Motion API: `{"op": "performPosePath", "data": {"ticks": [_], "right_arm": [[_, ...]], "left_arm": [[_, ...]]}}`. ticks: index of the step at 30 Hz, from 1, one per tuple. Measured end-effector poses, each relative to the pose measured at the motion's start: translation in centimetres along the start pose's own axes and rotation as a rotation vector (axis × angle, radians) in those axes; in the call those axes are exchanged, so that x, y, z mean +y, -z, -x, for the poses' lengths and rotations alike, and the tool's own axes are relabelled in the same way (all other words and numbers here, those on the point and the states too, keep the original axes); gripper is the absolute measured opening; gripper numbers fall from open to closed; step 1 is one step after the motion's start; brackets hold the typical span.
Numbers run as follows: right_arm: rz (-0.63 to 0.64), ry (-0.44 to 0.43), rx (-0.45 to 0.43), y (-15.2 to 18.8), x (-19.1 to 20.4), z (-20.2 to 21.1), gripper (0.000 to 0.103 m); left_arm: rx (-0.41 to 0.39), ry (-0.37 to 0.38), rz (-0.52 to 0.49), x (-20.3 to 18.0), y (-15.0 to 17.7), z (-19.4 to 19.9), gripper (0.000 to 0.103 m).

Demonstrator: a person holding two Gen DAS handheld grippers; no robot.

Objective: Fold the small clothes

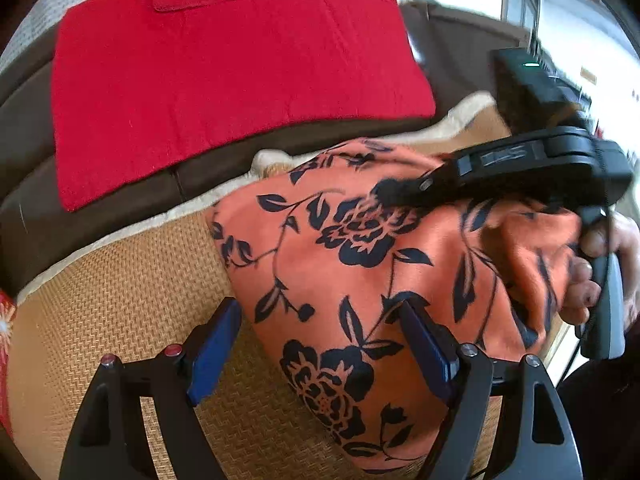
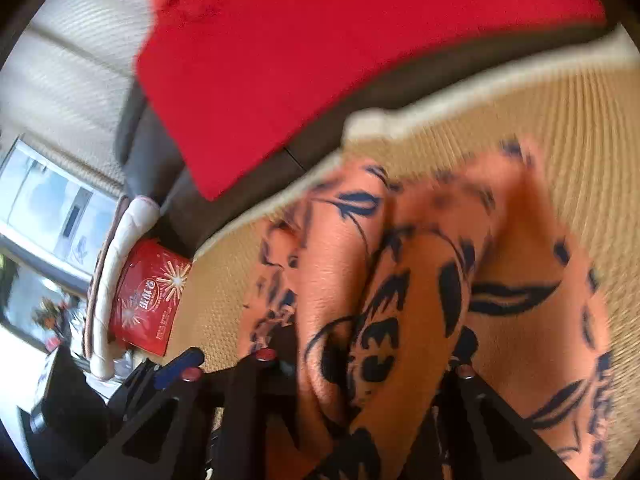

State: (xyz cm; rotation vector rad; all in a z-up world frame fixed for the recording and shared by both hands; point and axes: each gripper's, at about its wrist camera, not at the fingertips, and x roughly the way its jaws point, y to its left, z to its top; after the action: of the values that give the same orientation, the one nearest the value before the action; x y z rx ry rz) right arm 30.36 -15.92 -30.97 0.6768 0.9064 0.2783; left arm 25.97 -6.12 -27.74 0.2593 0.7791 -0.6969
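The orange cloth printed with dark navy flowers [image 1: 360,248] lies bunched on the woven straw mat [image 1: 132,300], pinched by the right gripper [image 2: 368,364], while the left gripper [image 1: 320,344] gapes wide over it.

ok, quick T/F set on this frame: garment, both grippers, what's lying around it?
1. The orange floral garment lies on a woven mat. True.
2. The left gripper is clamped on the garment. False: its blue pads stand wide apart, and the cloth lies loose between them.
3. The right gripper has cloth bunched between its jaws. True.
4. The red cloth sits on top of the floral garment. False: it lies apart, on the brown sofa.
5. A red packet lies beside the mat. True.
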Motion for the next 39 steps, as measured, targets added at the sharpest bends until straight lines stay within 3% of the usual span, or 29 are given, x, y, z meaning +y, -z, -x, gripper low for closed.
{"op": "performPosePath", "data": {"ticks": [4, 7, 8, 10, 12, 13, 15, 19, 21, 23, 26, 28, 30, 32, 35, 39], "right_arm": [[0.151, -0.04, -0.226, -0.2, 3.5, 5.8, 0.014], [0.144, -0.005, -0.299, -0.7, 1.9, 7.7, 0.014], [0.122, 0.009, -0.288, -1.0, 0.5, 7.2, 0.014], [0.026, 0.06, -0.175, -1.7, -3.2, 4.8, 0.018], [-0.157, 0.11, -0.019, -1.7, -7.4, 2.6, 0.022], [-0.222, 0.06, 0.038, -1.5, -9.0, 2.2, 0.023], [-0.243, 0.03, 0.018, -1.7, -9.5, 3.6, 0.027], [-0.182, 0.095, -0.174, -1.7, -9.0, 8.6, 0.03], [-0.131, 0.018, -0.238, -1.9, -7.8, 9.4, 0.03], [-0.063, -0.035, -0.239, -2.1, -6.0, 9.0, 0.03], [0.022, -0.021, -0.191, -2.3, -3.3, 6.2, 0.029], [-0.009, 0.037, -0.106, -2.4, -3.9, 2.9, 0.029], [-0.08, 0.149, 0.019, -2.1, -6.1, -1.0, 0.025], [-0.117, 0.099, -0.003, -2.0, -6.7, -0.7, 0.024], [-0.114, 0.096, -0.041, -1.5, -6.0, 1.2, 0.027], [-0.069, 0.065, -0.11, 0.9, -4.7, 5.1, 0.029]], "left_arm": [[-0.112, 0.083, 0.056, -0.8, -1.1, 1.5, 0.082], [-0.073, 0.106, 0.054, -2.5, -1.3, 0.0, 0.082], [-0.035, 0.095, 0.035, -3.4, -1.2, -1.0, 0.082], [0.092, 0.062, -0.029, -5.4, -0.4, -4.0, 0.082], [0.137, 0.018, -0.095, -6.7, 0.3, -5.3, 0.082], [0.131, -0.005, -0.128, -7.2, 0.6, -5.3, 0.082], [0.119, 0.005, -0.144, -7.4, 0.7, -4.5, 0.082], [0.13, 0.028, -0.11, -6.7, 1.3, -3.7, 0.082], [0.125, 0.025, -0.113, -6.8, 1.6, -3.3, 0.082], [0.122, 0.015, -0.128, -7.0, 1.8, -3.3, 0.082], [0.121, 0.013, -0.136, -7.4, 2.2, -3.1, 0.082], [0.124, 0.019, -0.144, -7.4, 2.3, -3.2, 0.082], [0.126, 0.029, -0.147, -7.4, 2.2, -2.9, 0.083], [0.128, 0.047, -0.13, -7.0, 2.5, -2.3, 0.083], [0.122, 0.051, -0.085, -6.0, 2.5, -1.4, 0.082], [0.051, 0.05, -0.05, -5.0, 2.0, 1.6, 0.082]]}}
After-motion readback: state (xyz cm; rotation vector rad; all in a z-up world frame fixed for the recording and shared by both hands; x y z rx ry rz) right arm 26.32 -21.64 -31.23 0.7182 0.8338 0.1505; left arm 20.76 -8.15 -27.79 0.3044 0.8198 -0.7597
